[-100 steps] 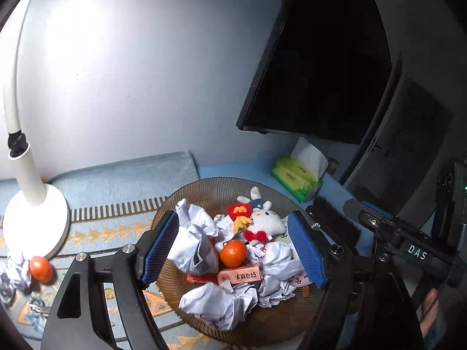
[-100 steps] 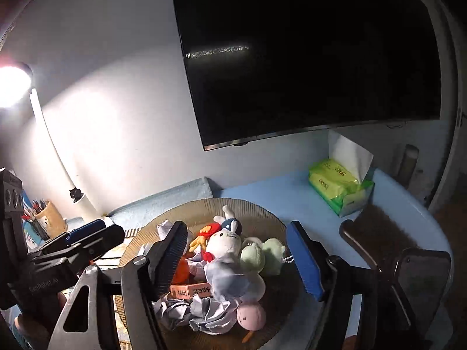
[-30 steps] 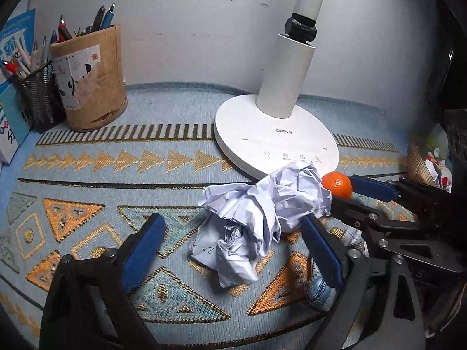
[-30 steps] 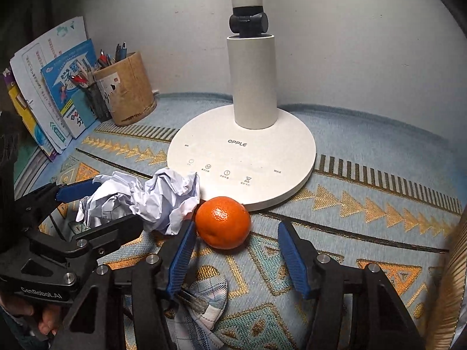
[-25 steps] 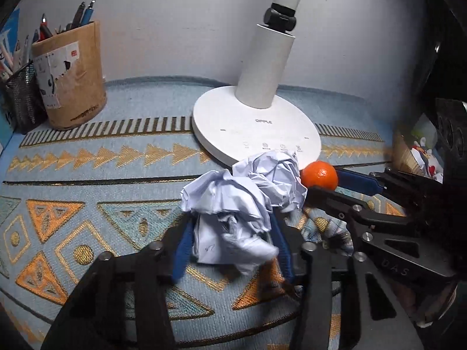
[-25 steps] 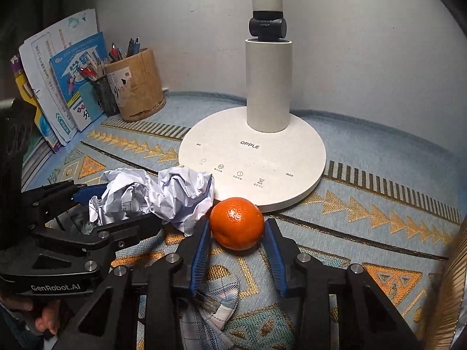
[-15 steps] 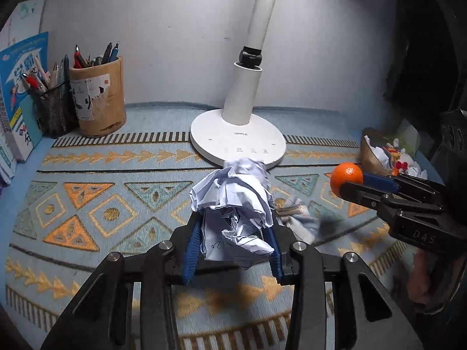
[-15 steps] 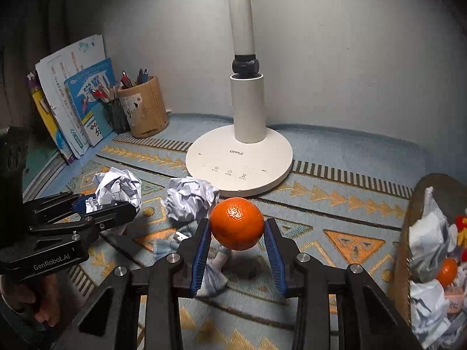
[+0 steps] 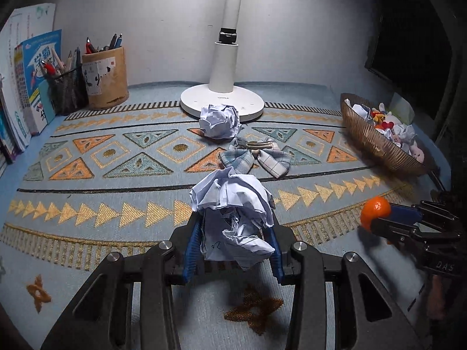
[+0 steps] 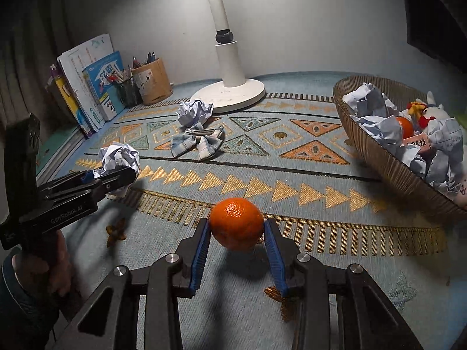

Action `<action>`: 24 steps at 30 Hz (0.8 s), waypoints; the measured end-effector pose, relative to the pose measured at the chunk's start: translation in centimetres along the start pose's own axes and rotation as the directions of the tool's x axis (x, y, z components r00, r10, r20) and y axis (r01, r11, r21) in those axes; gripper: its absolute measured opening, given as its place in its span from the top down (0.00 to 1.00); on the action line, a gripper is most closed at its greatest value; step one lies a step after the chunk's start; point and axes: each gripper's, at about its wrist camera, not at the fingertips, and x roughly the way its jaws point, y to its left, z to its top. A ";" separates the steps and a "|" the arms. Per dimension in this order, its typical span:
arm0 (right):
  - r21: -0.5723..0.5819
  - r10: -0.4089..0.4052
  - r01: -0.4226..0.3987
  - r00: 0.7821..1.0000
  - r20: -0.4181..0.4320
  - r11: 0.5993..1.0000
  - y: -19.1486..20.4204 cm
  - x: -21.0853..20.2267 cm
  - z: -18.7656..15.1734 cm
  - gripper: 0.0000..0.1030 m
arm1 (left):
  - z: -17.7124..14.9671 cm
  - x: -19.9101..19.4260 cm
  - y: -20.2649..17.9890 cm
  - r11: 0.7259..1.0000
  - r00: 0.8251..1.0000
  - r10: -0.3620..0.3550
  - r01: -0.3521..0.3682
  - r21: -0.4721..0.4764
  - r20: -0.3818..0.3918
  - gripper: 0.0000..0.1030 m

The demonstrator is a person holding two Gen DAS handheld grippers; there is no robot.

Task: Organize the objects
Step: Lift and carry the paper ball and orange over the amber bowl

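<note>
While both grippers hang above the patterned mat [image 9: 116, 175], items run left to right: books [image 9: 26, 81] and pen holders [image 9: 105, 78] against the wall; left gripper [image 9: 232, 242], jaws pinching a crumpled paper wad [image 9: 233, 210]; second paper ball [image 9: 220, 121] touching the lamp base [image 9: 221, 102]; plaid bow [image 9: 256, 157]; right gripper [image 10: 236, 242], jaws pinching an orange [image 10: 236, 223]; brown bowl [image 10: 379, 151], holding paper, toys and another orange.

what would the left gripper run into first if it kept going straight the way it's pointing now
Probably the patterned mat itself. The left gripper, shut on a crumpled paper, angles down at bare mat short of the plaid cloth bow; that bow and a paper ball lie farther along. Depth is uncertain.
</note>
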 end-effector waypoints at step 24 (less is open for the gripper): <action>-0.106 -0.209 0.209 0.978 0.011 0.972 2.8 1.8 -0.4 0.63 | -0.2 0.5 0.4 1.000 0.999 0.005 -0.006 -0.027 -0.033 0.62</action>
